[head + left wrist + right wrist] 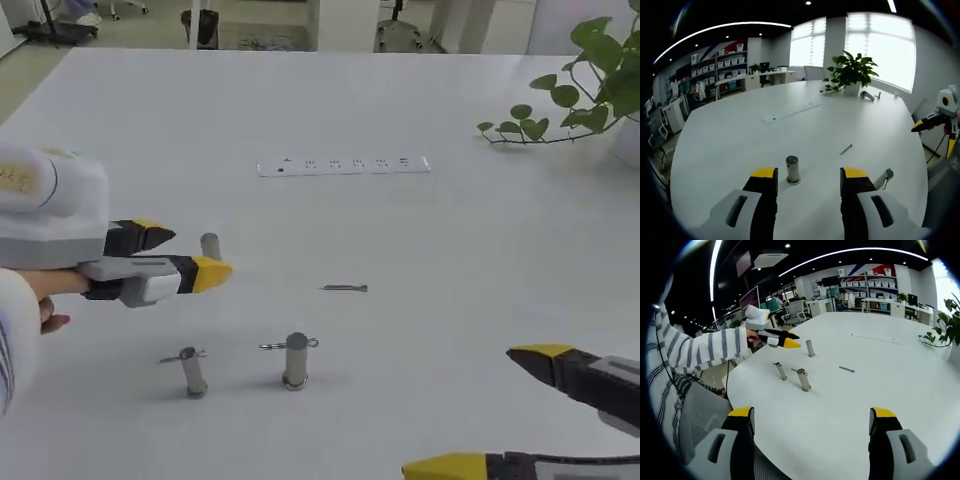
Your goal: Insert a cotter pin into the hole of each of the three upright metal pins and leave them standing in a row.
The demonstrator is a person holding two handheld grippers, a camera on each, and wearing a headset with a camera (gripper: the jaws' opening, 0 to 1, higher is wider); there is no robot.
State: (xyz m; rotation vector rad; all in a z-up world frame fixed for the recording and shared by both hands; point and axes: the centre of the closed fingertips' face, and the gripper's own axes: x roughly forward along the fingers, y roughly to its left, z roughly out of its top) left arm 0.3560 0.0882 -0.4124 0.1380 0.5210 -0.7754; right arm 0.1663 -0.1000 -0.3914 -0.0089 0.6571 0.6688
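- Currently, the left claw (185, 255) is released, its jaws apart with nothing gripped.
- Bare pin (209, 245): an upright metal pin with no cotter pin. In the left gripper view it (792, 169) stands just ahead of the gap between the jaws, nearer the left one and touching neither.
- Right claw (490, 410): released, jaws wide apart and gripping nothing, well apart from every pin.
- Fitted pin A (193, 372) and fitted pin B (295, 360): both upright, each with a cotter pin through its hole. They stand side by side on the tabletop (450, 250), between the two claws and nearer the left claw.
- Loose cotter pin (345, 288): lying flat, ahead of the left claw and to its right.
- Power strip (343, 166) and potted plant (590, 80): far beyond both claws.
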